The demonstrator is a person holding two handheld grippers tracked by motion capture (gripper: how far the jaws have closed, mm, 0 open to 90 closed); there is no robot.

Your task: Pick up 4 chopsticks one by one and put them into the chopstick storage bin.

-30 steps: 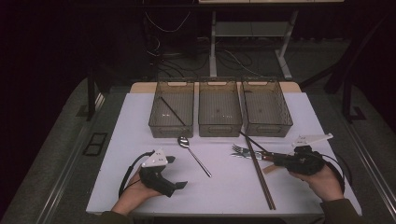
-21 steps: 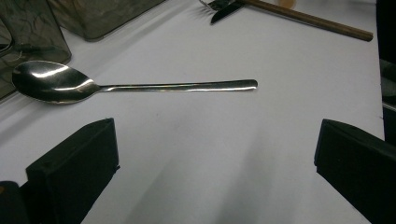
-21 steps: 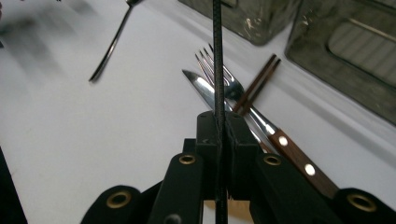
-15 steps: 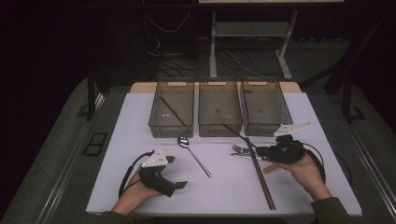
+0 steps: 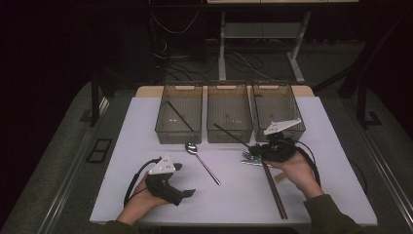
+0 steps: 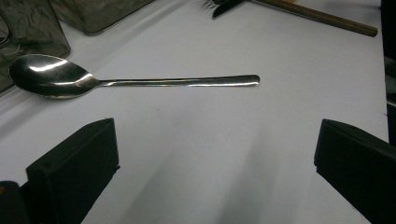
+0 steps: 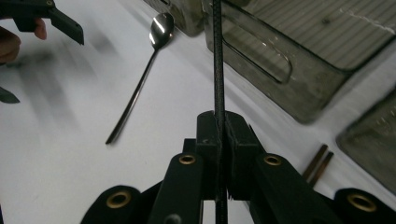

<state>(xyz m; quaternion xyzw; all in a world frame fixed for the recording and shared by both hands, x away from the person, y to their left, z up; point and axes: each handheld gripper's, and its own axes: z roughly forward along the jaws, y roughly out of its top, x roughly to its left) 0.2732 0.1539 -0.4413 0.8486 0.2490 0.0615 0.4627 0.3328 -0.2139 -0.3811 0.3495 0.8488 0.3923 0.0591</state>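
Black chopstick (image 7: 217, 70) is clamped in your right claw (image 7: 219, 140); it reaches far-left from it, over the middle bin (image 5: 229, 113).

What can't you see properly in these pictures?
- Black chopstick: in the right gripper view its far tip runs off the top edge, and the shut jaws of the right gripper cover its middle.
- Fork: in the high view, partly behind the right gripper and too small to make out.
- Brown chopsticks: in the right gripper view, the gripper's body hides all but their ends.
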